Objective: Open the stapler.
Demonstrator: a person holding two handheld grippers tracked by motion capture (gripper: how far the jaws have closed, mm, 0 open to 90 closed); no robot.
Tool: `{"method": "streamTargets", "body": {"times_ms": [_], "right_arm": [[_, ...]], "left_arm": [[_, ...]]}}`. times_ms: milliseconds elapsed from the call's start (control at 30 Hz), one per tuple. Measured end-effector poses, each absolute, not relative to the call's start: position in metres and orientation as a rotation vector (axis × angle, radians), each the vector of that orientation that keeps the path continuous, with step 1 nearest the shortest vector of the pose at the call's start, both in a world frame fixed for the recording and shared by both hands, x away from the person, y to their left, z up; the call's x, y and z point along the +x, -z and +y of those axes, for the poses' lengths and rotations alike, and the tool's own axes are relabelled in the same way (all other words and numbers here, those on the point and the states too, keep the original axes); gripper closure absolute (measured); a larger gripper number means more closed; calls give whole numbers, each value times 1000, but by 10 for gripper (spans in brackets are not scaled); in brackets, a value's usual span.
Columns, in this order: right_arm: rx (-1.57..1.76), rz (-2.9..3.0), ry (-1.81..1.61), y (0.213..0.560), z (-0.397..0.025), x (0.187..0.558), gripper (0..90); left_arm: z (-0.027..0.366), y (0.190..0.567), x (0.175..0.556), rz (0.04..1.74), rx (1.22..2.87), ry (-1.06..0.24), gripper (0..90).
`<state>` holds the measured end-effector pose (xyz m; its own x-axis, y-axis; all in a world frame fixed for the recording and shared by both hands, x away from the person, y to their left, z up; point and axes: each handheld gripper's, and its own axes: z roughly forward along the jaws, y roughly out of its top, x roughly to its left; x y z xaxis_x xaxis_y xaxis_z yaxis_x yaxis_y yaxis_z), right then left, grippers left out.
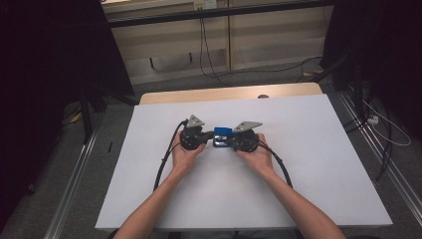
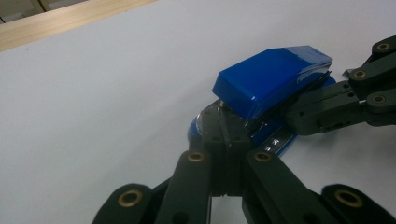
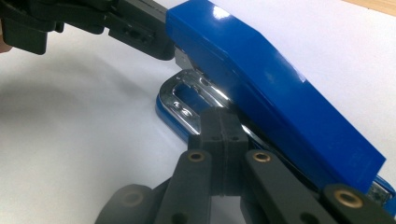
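Observation:
A blue stapler (image 1: pixel 222 135) lies in the middle of the white table (image 1: pixel 308 164), its blue top (image 2: pixel 273 79) tilted up over a chrome base plate (image 3: pixel 184 100). My left gripper (image 1: pixel 203 136) is at its left end. In the left gripper view the jaws are pressed together, their tips (image 2: pixel 226 132) against the stapler's front under the blue top. My right gripper (image 1: pixel 233 141) comes in from the other side. Its jaws are also shut, tips (image 3: pixel 223 122) in the gap between top (image 3: pixel 280 93) and base. I cannot tell if either pinches a thin metal part.
A wooden strip (image 1: pixel 224 93) runs along the table's far edge. Black cables (image 1: pixel 166 162) trail from both grippers across the sheet toward the person. Beyond the table are the floor, loose cables (image 1: pixel 209 59) and dark stands (image 1: pixel 87 107) at both sides.

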<state>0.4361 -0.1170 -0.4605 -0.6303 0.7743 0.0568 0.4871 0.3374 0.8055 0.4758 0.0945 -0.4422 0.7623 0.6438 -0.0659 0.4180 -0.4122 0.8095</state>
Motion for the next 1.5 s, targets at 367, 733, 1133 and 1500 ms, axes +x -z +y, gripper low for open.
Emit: {"method": "streamTargets", "body": {"times_ms": [367,733,1133,1500], "right_arm": [[1115,2269,-1189,461,-117,436,900],[1115,2269,-1186,460,-117,436,900],[1112,2273,-1188,460,-117,436,900],[1115,2269,-1189,461,-117,436,900]], "left_arm": [[94,439,476,799,2039,-314,900],[94,435,476,797,2012,-303,900],[93,431,477,793,2010,-303,900],[88,420,478,773,1981,-297,900]]}}
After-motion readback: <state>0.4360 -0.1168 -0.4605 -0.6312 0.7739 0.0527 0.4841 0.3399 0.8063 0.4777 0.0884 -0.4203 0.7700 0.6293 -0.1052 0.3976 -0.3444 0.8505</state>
